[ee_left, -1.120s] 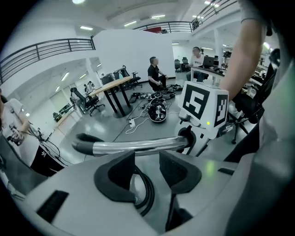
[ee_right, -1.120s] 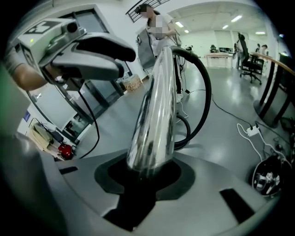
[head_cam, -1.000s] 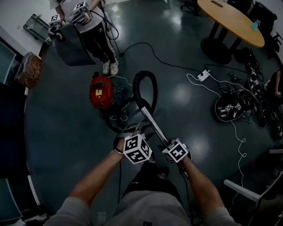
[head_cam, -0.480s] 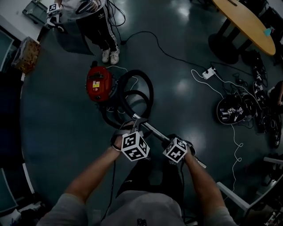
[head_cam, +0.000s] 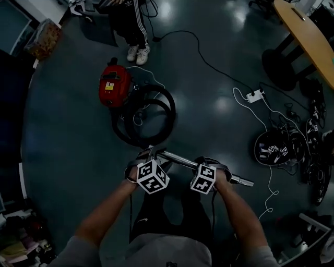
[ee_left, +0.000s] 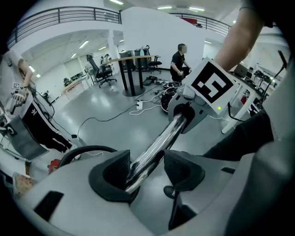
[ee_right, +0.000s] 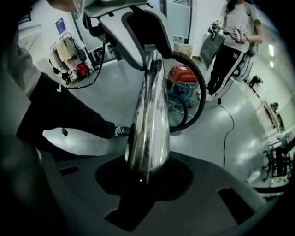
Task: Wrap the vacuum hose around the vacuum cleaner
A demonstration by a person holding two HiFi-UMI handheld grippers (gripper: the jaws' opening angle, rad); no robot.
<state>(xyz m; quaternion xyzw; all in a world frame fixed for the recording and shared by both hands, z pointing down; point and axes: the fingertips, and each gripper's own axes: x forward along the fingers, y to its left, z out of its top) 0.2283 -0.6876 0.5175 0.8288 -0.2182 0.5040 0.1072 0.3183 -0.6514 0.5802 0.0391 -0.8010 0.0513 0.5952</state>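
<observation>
Currently: right claw [ee_right: 145, 175] just closing, clamped on metal wand [head_cam: 180, 158]. Left claw [ee_left: 147, 161] just opened, wand loose between pads. Hose [head_cam: 143, 117] coiled beside vacuum cleaner [head_cam: 112, 86].

Open office-lab hall: polished grey floor [head_cam: 68, 130], office chairs [ee_left: 102, 73], tall tables [ee_left: 133, 58], mezzanine railing [ee_left: 69, 13], loose cables [head_cam: 312, 136].
</observation>
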